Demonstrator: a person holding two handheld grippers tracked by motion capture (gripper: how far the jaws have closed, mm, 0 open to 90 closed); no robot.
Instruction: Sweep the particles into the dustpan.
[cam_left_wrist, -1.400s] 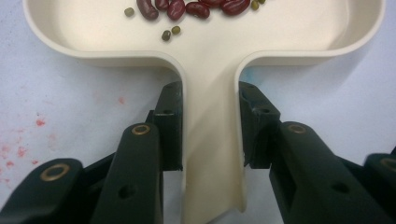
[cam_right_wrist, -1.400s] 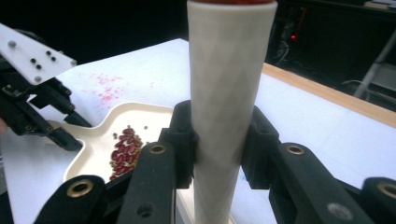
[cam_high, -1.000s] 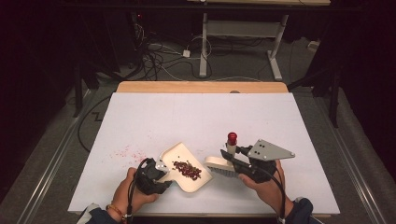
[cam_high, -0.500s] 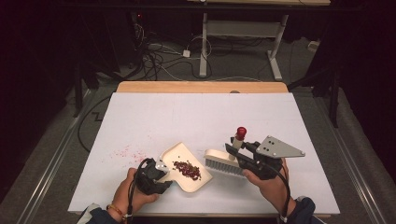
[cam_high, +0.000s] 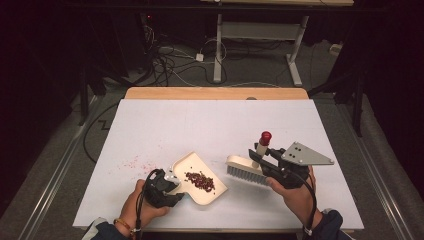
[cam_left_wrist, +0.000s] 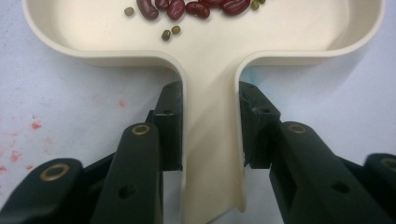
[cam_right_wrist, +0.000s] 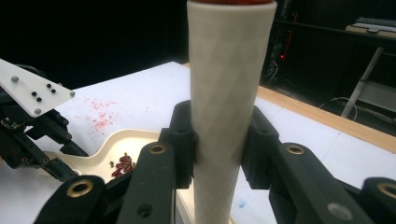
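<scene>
The left gripper (cam_high: 167, 186) is shown with its fingers (cam_left_wrist: 170, 126) clenched on the handle of a cream dustpan (cam_high: 200, 170); in the left gripper view the handle (cam_left_wrist: 212, 154) is seen running straight between the two pads, which press on it from either side. The pan itself lies just beyond the fingertips, flat on the white table (cam_high: 210, 125). A small heap of red beans (cam_high: 201, 181) is held inside the pan, a short way ahead of the fingers, with a few small green beans (cam_left_wrist: 170, 32) scattered on the near side of the heap, closest to the handle. Faint red specks (cam_high: 132, 162) are marked on the table beside the pan, on the side away from the right gripper.

The right gripper (cam_high: 267, 162) is shown grasping the cream handle (cam_right_wrist: 229, 107) of a hand brush (cam_high: 245, 169). The handle is gripped on both sides by the fingers (cam_right_wrist: 184, 140) and stands tilted, its red cap (cam_high: 265, 136) rising above them. The brush head, with its grey bristles, hangs below the fingers, turned towards the dustpan; it is set just beside the open lip of the pan but apart from it. Whether the bristles touch the table cannot be told. In the right gripper view the dustpan and its beans are seen beyond the fingers and to one side, with the left gripper behind them.
</scene>
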